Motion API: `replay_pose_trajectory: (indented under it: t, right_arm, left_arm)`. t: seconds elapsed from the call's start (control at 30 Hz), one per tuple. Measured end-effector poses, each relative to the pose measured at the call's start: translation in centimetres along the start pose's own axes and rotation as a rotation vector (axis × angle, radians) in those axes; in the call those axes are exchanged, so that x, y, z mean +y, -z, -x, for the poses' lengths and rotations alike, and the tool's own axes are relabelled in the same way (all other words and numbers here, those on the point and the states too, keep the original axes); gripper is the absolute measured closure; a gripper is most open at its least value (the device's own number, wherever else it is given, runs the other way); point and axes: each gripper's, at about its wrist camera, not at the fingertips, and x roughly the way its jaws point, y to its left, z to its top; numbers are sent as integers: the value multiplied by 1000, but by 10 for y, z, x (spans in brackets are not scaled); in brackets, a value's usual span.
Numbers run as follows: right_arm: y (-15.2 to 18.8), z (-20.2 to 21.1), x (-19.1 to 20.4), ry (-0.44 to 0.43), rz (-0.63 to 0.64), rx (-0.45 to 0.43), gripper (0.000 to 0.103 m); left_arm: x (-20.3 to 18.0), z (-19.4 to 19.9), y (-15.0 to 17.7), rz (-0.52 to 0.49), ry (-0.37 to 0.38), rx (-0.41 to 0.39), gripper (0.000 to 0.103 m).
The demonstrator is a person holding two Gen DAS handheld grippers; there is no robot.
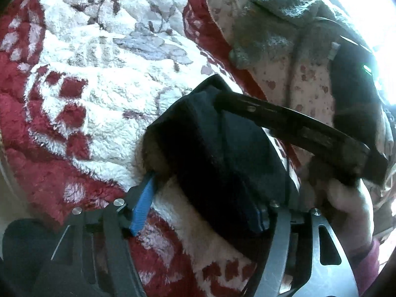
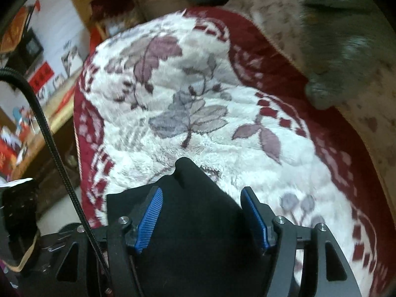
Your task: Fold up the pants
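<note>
Red-bordered white plush blanket (image 2: 198, 128) carries the dark pants (image 2: 198, 222), bunched near its near edge. Right gripper (image 2: 201, 216) stands wide over the cloth, gripping nothing. Left gripper (image 1: 198, 205) also gapes; pants drape and hide its right finger.

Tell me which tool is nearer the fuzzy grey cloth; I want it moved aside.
Right, likely. The right tool lies on the fuzzy grey cloth's side; the left tool sits farther back, both apart from it.
</note>
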Motion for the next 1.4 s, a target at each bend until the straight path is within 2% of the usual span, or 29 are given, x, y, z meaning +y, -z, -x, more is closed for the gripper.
replay_pose_trajectory:
  t: [0.17, 0.33, 0.4, 0.47, 0.5, 0.53, 0.57, 0.63, 0.73, 1.03, 1.2, 1.4]
  right_arm:
    - [-8, -22, -2, -50, 9, 47, 40]
    - [-7, -35, 5, -19, 66, 55, 56]
    - [-6, -34, 4, -15, 66, 40, 66]
    - [-5, -29, 2, -19, 49, 9, 74]
    - [-4, -24, 1, -25, 36, -15, 78]
    - [-3, -20, 1, -33, 26, -33, 80]
    - [-1, -13, 0, -47, 7, -61, 81]
    - [1, -3, 0, -68, -15, -96, 82]
    - [5, 15, 3, -89, -37, -136, 84]
    - [21, 83, 5, -126, -106, -296, 84]
    - [42, 135, -13, -163, -197, -403, 84]
    - [80, 197, -36, -158, -268, -502, 84]
  left_arm:
    - [-5, -2, 4, -40, -6, -32, 32]
    - [-3, -3, 5, -46, 4, -52, 32]
    - [0, -3, 5, -34, 26, -63, 33]
    - [1, -4, 3, -39, 26, -66, 43]
    - [0, -5, 3, -53, 21, -64, 60]
    - [-1, -7, 3, -65, 33, -48, 65]
    - [-1, -7, 3, -66, 31, -45, 67]
    - [-4, -5, 4, -84, 42, -51, 78]
    - [-13, 5, 7, -116, 30, -78, 85]
    - [-49, 44, 13, -213, 37, -153, 86]
    - [-89, 67, 21, -310, 85, -201, 87]
    - [-141, 82, 43, -437, 153, -222, 87]
